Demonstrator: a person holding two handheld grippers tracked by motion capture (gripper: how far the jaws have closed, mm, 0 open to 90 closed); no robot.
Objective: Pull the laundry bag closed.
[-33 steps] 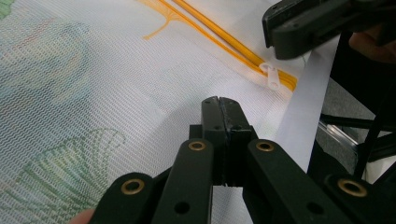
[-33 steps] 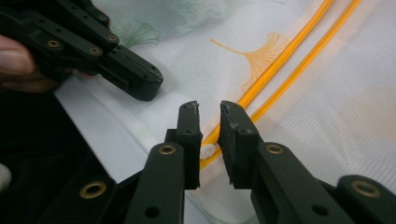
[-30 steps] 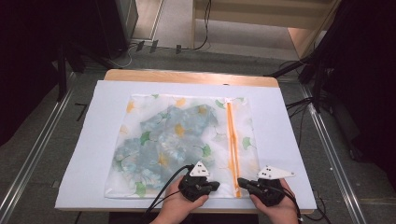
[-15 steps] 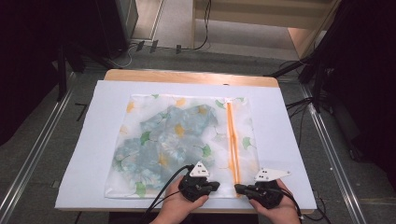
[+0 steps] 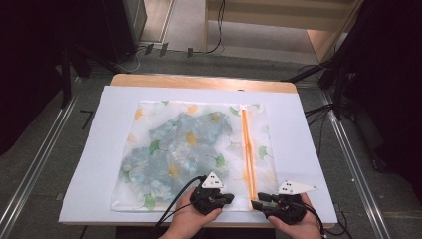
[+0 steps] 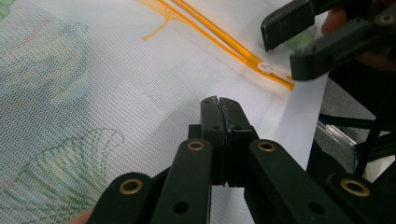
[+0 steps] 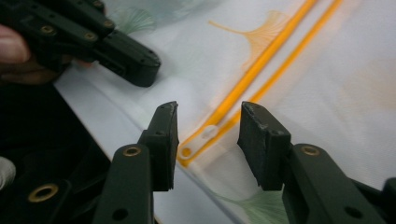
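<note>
Mesh zip bag (image 5: 194, 149) holds blue floral cloth (image 5: 174, 154); left gripper (image 6: 219, 105) pinches its edge, right gripper (image 7: 208, 126) gapes over the zipper pull (image 7: 208, 132).

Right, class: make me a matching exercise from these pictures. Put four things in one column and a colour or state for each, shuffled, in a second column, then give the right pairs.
Things:
1. left tool
2. right tool
3. zipper
4. sheet covering the table

Colour or state:
A. orange, running down the mesh bag near its right edge
B. jaws open, either side of the zipper pull
C. plain white
D. jaws shut, at the bag's near edge

Pairs: 1-D, 2-B, 3-A, 4-C
</note>
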